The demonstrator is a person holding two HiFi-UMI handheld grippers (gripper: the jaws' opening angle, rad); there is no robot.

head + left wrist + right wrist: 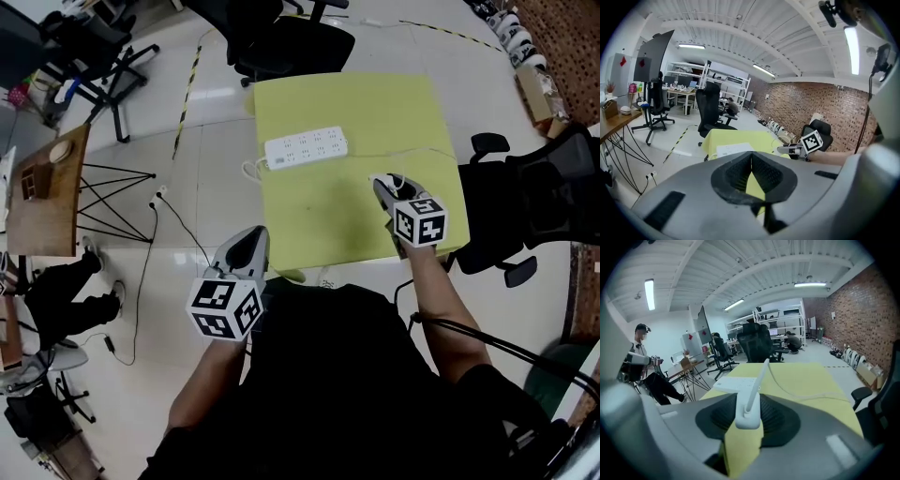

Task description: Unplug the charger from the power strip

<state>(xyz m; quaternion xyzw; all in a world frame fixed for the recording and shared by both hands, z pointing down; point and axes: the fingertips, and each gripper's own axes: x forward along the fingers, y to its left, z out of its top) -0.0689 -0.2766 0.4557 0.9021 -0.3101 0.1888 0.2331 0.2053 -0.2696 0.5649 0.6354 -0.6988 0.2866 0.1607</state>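
A small white block-shaped charger [749,417] is seen with its long axis laid along the line of the right claw [749,401], its cable end turned forward and upward. From that end a thin white cable [758,378] is led away toward a long white multi-socket power strip [736,384].

Below, a yellow-green rectangular worktop [375,103] is spread. The power strip is laid flat on its far left part, long axis running across. A pale glossy floor [216,112] is seen around the worktop, with black office chairs [291,37] beyond it and a red brick wall [862,310] farther off.

The charger is clamped between the jaws of the right claw, over the near right part of the worktop and well apart from the power strip. The left claw [751,158] is held beside the worktop's near left corner, its jaws brought together with nothing between them.
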